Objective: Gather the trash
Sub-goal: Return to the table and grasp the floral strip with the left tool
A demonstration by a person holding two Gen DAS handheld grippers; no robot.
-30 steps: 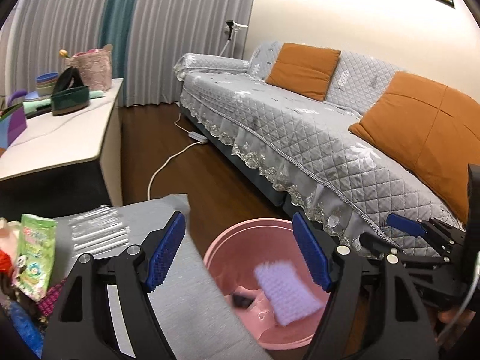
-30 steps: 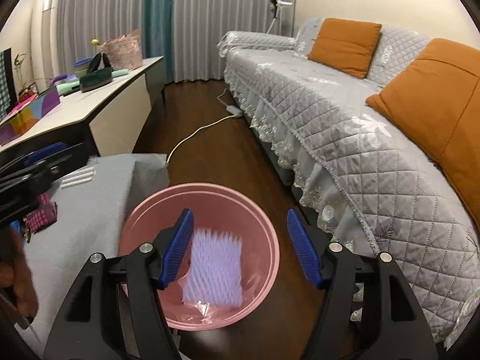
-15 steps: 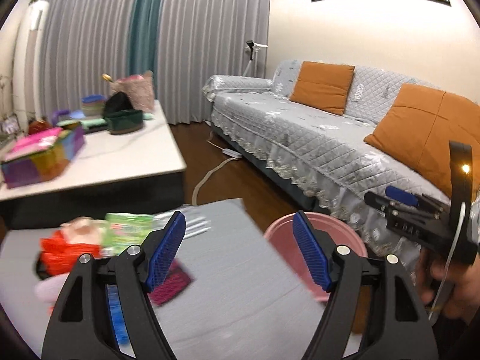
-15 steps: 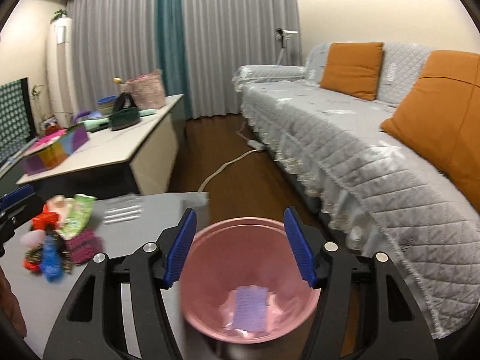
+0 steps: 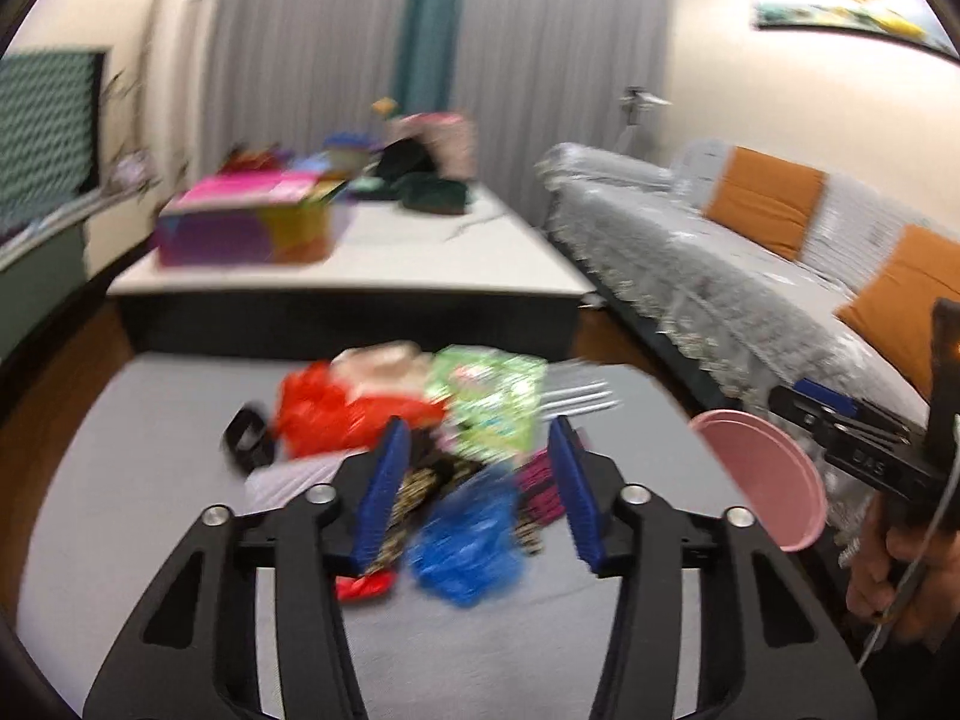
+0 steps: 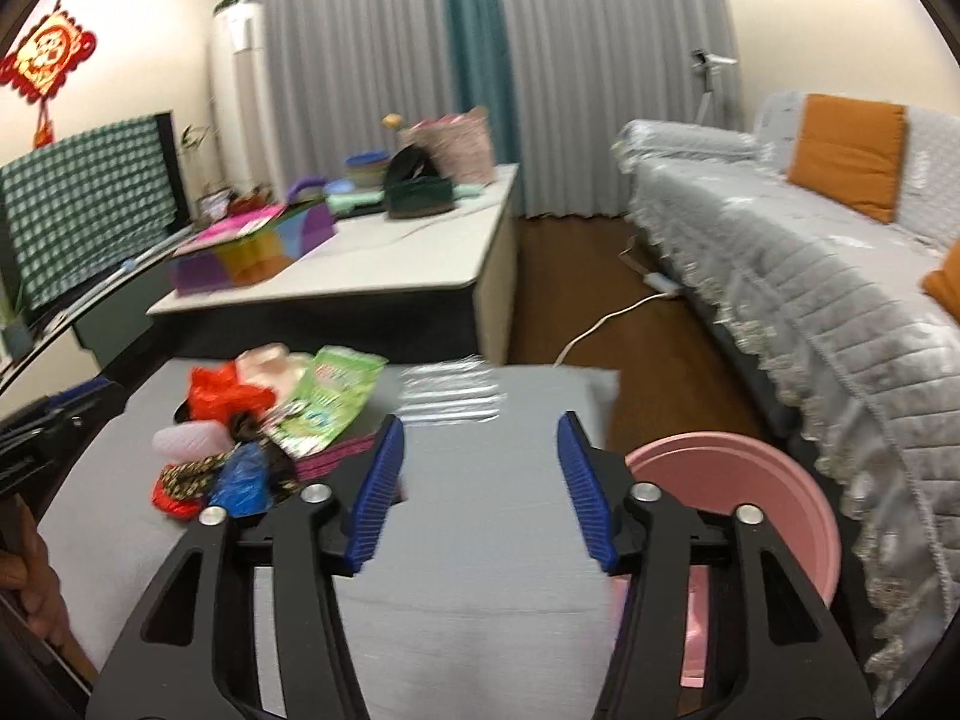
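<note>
Both grippers are empty, jaws closing on nothing but air. Left gripper [image 5: 477,495] hangs over the trash pile [image 5: 420,438], with the crumpled blue bag [image 5: 465,543] showing between its blue pads, lower down and not touched. Right gripper [image 6: 480,480] sits over bare grey mat [image 6: 480,570], the pile off to its left. It's a blurry heap: red plastic [image 6: 225,396], a green packet [image 6: 327,399] whose long axis runs away from the camera, tilted right. Pink bin [image 6: 744,510] stands just right of the mat.
</note>
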